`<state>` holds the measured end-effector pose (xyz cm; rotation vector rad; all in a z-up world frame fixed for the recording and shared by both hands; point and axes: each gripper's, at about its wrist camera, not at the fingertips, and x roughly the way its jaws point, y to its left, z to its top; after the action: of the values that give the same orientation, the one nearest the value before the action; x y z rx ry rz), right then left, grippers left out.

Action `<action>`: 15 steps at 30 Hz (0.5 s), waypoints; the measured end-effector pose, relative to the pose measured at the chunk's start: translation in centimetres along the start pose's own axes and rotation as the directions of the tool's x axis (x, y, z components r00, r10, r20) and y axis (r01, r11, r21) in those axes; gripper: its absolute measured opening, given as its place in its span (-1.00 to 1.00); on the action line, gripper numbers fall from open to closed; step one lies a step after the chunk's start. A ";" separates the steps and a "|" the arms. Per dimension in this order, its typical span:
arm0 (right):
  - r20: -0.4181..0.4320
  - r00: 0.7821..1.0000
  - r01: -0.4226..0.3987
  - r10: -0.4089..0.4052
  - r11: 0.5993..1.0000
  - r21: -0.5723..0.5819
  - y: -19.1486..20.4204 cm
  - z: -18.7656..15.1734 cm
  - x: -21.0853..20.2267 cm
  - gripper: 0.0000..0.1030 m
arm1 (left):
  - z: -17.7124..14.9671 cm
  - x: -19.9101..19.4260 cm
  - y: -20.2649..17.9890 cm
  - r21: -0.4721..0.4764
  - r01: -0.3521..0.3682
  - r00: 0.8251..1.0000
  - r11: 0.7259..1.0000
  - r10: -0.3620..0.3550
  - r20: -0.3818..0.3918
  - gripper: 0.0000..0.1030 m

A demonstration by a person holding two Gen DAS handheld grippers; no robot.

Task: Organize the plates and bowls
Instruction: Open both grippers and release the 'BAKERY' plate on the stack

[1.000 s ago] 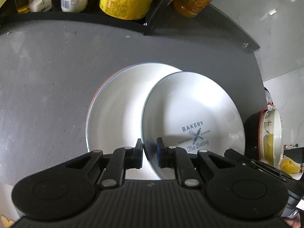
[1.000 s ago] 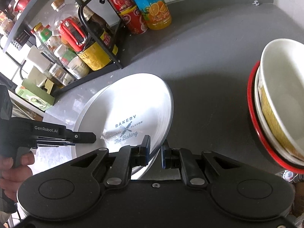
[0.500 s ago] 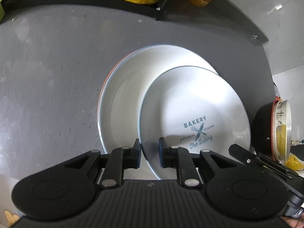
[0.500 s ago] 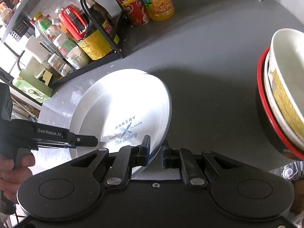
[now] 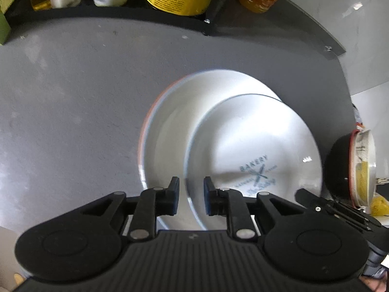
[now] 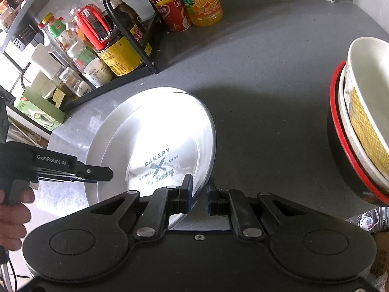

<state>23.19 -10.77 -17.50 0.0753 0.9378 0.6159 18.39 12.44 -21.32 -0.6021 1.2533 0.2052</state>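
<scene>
A white plate printed BAKERY [image 5: 255,150] [image 6: 165,146] rests offset to the right on a larger white plate [image 5: 175,121] [image 6: 107,131], which has an orange rim under it. My left gripper [image 5: 190,194] is open, with the BAKERY plate's near rim passing between its fingers. In the right wrist view this gripper [image 6: 97,172] reaches in over the plate's left edge. My right gripper [image 6: 199,194] is shut on the BAKERY plate's right rim. A stack of bowls [image 6: 359,126] [image 5: 359,168], red-rimmed below and yellow-patterned above, stands to the right.
A black wire rack [image 6: 136,39] with sauce bottles and jars runs along the back of the grey counter [image 6: 267,73]. A juice carton [image 6: 201,0] and red cans [image 6: 170,12] stand beside it. A green box [image 6: 39,112] sits far left. A hand [image 6: 12,209] holds the left gripper.
The left gripper's fingers have spread apart around the plate rim. The BAKERY plate has slid further right and lower over the large plate. The right gripper stays shut on it.
</scene>
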 end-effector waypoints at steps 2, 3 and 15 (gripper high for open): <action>-0.002 1.000 0.002 -0.002 1.000 0.000 0.0 0.1 0.0 -0.80 | 0.2 -0.4 0.4 0.002 -0.012 1.000 1.000 0.012 0.009 -0.62; -0.003 1.000 0.004 -0.004 1.000 0.000 0.0 0.1 0.0 -0.80 | 0.2 -0.6 0.7 -0.006 -0.004 1.000 1.000 0.004 0.012 -0.61; -0.018 1.000 0.010 -0.009 1.000 0.022 0.1 0.3 0.1 -0.81 | 0.5 -3.1 1.7 -0.023 -0.023 0.998 0.999 0.024 0.051 0.11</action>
<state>23.42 -10.58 -17.39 0.0850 0.9616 0.5986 17.01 14.69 -18.89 -0.5978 1.2101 0.2530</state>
